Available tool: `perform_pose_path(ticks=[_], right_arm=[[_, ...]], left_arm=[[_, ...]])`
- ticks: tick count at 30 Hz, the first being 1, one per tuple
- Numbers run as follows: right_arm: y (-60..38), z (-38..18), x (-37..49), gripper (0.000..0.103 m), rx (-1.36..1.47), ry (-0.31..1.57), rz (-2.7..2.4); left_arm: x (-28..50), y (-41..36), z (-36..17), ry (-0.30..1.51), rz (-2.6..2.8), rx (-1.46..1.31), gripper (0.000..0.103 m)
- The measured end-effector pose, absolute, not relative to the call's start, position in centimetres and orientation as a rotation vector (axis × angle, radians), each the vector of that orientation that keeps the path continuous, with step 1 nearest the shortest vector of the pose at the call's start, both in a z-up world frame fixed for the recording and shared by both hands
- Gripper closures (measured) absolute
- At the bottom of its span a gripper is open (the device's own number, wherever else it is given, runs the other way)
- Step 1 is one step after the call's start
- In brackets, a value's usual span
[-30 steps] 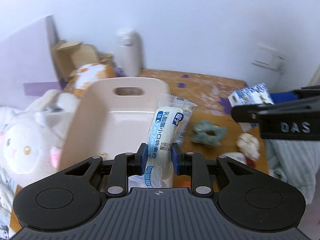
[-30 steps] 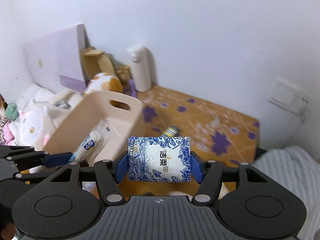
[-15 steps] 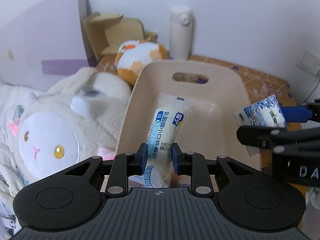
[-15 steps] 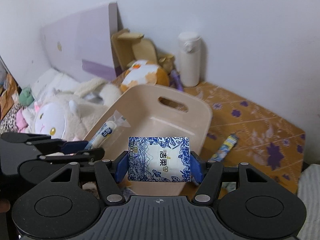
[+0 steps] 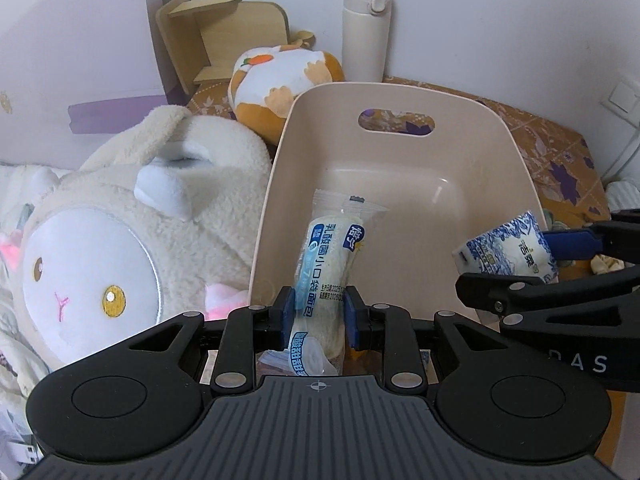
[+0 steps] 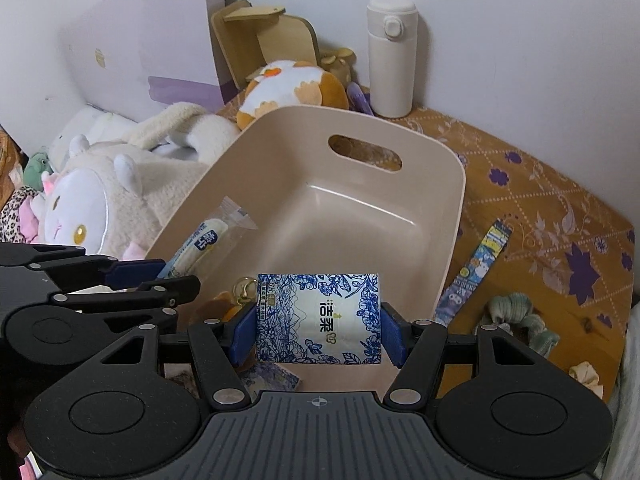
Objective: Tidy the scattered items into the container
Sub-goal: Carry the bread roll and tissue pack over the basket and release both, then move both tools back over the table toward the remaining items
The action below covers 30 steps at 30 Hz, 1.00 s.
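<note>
A beige plastic bin point(image 5: 404, 120) with a handle slot stands in front of me, also in the right wrist view point(image 6: 360, 208). My left gripper point(image 5: 318, 312) is shut on a wrapped bread roll point(image 5: 328, 256) and holds it over the bin's near left part; the roll also shows in the right wrist view point(image 6: 200, 246). My right gripper point(image 6: 318, 330) is shut on a blue-and-white tissue pack point(image 6: 318, 318) over the bin's near edge; the pack also shows in the left wrist view point(image 5: 506, 250). A keychain and small items point(image 6: 240, 292) lie in the bin's near end.
A white plush sheep point(image 5: 120, 240) presses against the bin's left side. An orange-white plush point(image 6: 292, 88), a wooden stand point(image 6: 264, 36) and a white flask point(image 6: 392, 56) stand behind. A blue cartoon strip point(image 6: 476, 272), a green scrunchie point(image 6: 516, 316) and a cream scrunchie point(image 6: 586, 376) lie on the patterned cloth to the right.
Both grippers have moved left and forward over the bin, each still holding its item. The bin now fills the middle of both views.
</note>
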State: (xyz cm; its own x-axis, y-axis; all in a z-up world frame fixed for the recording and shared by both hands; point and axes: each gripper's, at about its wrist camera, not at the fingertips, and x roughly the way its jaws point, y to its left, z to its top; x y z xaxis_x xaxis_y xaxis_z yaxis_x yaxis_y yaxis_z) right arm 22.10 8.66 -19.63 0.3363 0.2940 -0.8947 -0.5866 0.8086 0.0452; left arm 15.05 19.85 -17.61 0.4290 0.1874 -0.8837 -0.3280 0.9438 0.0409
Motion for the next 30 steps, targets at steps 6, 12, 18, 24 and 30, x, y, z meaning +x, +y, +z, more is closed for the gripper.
perform_pose_path(ticks=[6, 12, 18, 24, 30], right_arm=[[7.9, -19.3, 21.9, 0.035, -0.301, 1.071, 0.570], [6.8, -18.1, 22.2, 0.024, -0.254, 1.049, 0.580], [5.7, -17.4, 22.1, 0.024, -0.246, 1.037, 0.586], [4.1, -16.7, 21.8, 0.024, -0.239, 1.028, 0.590], [1.9, -15.7, 21.3, 0.024, -0.231, 1.009, 0.584]], left_arm=[[14.9, 20.3, -16.6, 1.055, 0.358, -0.180, 0.039], [15.0, 19.6, -15.1, 1.016, 0.381, -0.164, 0.037], [14.8, 18.4, -14.2, 1.006, 0.386, -0.159, 0.037], [14.7, 16.6, -13.6, 0.997, 0.381, -0.153, 0.037], [14.6, 14.2, -12.8, 0.983, 0.363, -0.141, 0.037]])
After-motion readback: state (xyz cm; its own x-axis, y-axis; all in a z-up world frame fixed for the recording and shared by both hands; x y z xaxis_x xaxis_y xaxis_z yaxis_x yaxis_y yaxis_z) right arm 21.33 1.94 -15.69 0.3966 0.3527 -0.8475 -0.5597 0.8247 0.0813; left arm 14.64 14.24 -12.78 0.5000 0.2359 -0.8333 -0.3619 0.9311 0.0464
